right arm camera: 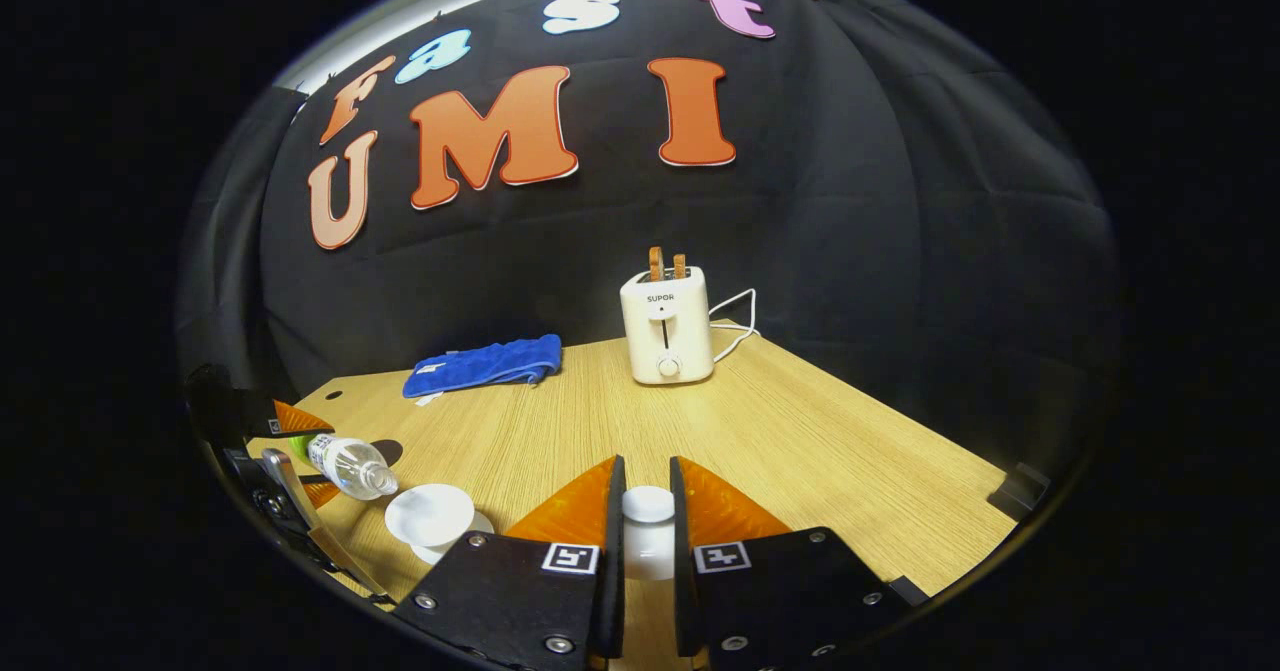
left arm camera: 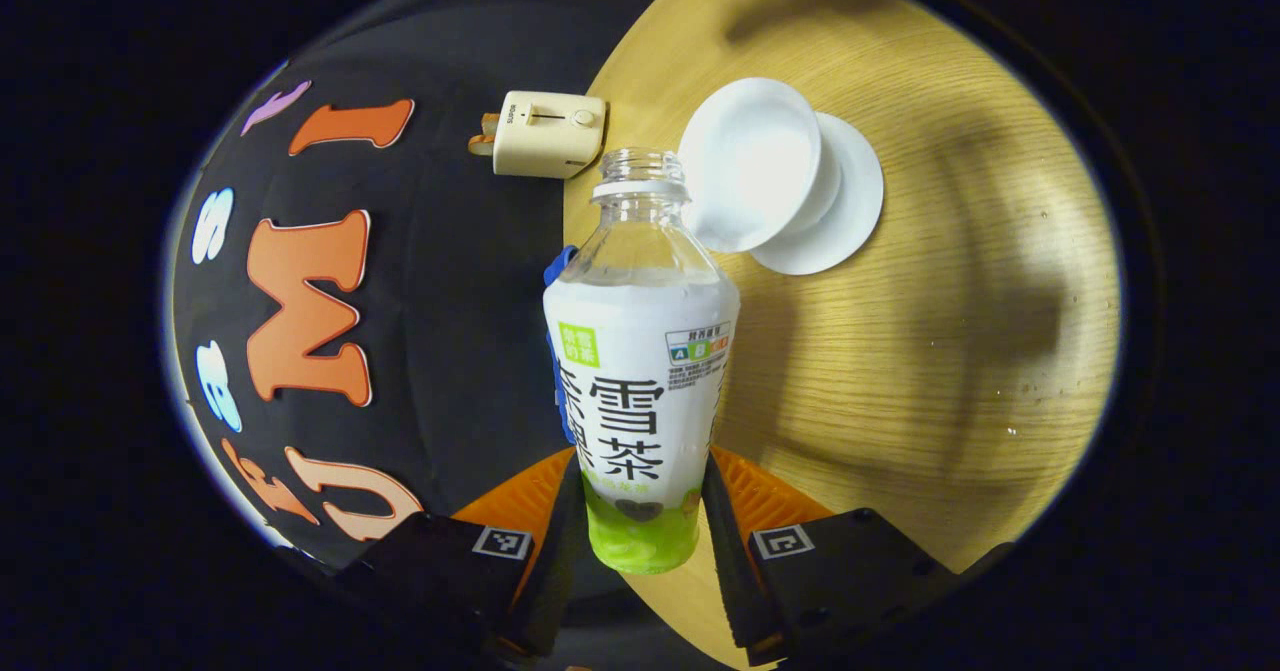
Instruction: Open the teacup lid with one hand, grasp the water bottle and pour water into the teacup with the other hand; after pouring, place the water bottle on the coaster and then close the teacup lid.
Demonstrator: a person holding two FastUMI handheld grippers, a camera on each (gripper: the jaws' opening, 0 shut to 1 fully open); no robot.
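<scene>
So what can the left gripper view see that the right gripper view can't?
Left gripper view: the left gripper clamped on the bottle, its label close up, the open neck aimed at the cup.
Right gripper view: the right gripper pinching the white lid, toast in the toaster, and its cord.
Both: bottle, cup, toaster, blue cloth, table.

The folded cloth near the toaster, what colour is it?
Blue. The cloth shows best in the right gripper view, left of the toaster.
</scene>
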